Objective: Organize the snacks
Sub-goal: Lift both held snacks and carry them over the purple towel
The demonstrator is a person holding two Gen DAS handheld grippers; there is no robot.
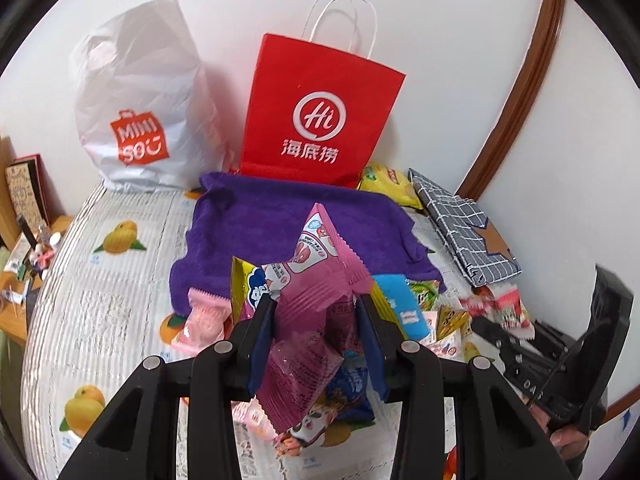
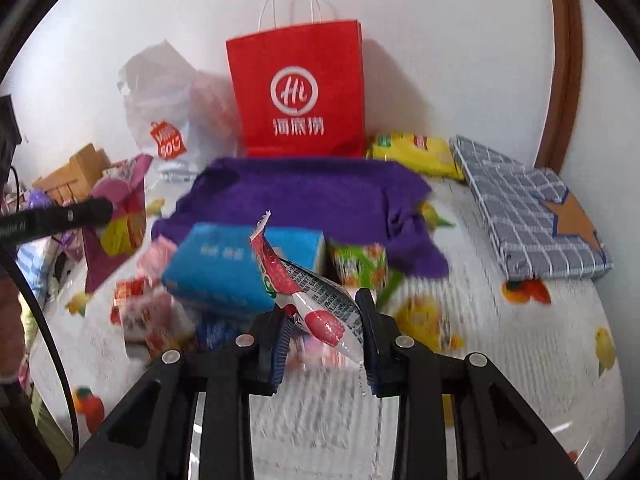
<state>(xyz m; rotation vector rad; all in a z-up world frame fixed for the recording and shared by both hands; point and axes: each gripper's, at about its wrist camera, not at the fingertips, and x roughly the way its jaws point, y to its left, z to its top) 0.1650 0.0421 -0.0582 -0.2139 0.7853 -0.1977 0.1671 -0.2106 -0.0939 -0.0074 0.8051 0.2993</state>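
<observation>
My left gripper (image 1: 316, 304) is shut on a pink snack packet (image 1: 308, 276), which hangs crumpled between the pads above the table. Under it lie other packets and a blue box (image 1: 402, 304). My right gripper (image 2: 322, 312) is shut on a red-and-white strawberry packet (image 2: 280, 276) and holds it slantwise above the snack pile; the picture there is blurred. A blue box (image 2: 224, 272) and a green packet (image 2: 360, 264) lie just beyond it. A red paper bag (image 1: 316, 120) stands upright against the wall behind a purple towel (image 1: 280, 220).
A white plastic shopping bag (image 1: 140, 120) stands left of the red one. A yellow packet (image 2: 416, 152) and a checked wrapped box (image 2: 528, 216) lie at the right by the wall. The fruit-print tablecloth (image 1: 100, 280) covers the table; clutter sits beyond its left edge.
</observation>
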